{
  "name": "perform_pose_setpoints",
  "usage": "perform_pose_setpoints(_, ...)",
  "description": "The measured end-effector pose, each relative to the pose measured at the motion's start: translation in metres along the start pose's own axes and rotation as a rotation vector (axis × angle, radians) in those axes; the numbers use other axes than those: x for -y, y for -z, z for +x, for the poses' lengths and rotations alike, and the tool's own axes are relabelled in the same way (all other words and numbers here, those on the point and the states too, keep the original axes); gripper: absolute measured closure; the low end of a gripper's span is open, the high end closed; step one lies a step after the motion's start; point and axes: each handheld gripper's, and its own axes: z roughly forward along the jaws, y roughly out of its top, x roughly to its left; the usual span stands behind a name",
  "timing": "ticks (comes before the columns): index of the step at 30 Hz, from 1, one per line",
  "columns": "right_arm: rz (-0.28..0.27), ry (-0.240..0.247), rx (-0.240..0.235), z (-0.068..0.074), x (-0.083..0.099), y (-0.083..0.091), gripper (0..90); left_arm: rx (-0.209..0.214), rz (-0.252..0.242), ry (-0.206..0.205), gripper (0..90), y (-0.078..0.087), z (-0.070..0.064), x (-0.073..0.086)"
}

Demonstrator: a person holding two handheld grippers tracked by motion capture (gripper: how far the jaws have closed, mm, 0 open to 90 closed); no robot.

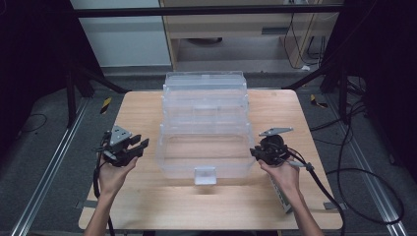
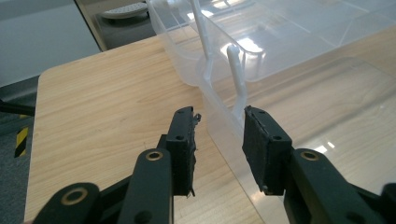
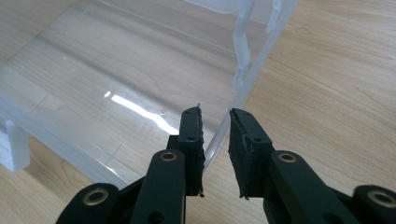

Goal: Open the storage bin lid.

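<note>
A light wooden tabletop [image 1: 147, 105] with rounded corners is seen standing on a grey floor [image 1: 39, 152]. Metal rails [image 1: 54, 162] are laid along the floor on both sides, and yellow-and-black hazard tape [image 1: 105, 104] is stuck down near the far corners. Black frame struts [image 1: 98, 78] are set at the left and right — the sides are left in deep shadow. Behind, a pale wall panel [image 1: 125, 39] and a light wooden cabinet [image 1: 231, 29] are lit, and loose cables [image 1: 364, 177] are coiled on the right.
</note>
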Motion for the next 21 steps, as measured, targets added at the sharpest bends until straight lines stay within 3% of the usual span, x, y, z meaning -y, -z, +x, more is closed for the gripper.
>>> perform_pose_setpoints(7,0.002,-0.002,-0.002,-0.001,-0.001,0.000,74.5,0.011,0.030,0.000,60.7,-0.006,-0.001,0.009)
perform_pose_setpoints(15,0.008,-0.007,-0.003,-0.002,-0.001,-0.001,73.4,0.038,0.030,0.003,58.6,-0.007,-0.003,0.010)
perform_pose_setpoints(21,0.006,-0.003,0.006,-0.001,-0.001,-0.002,73.0,0.061,0.055,-0.022,56.1,-0.010,-0.011,0.009)
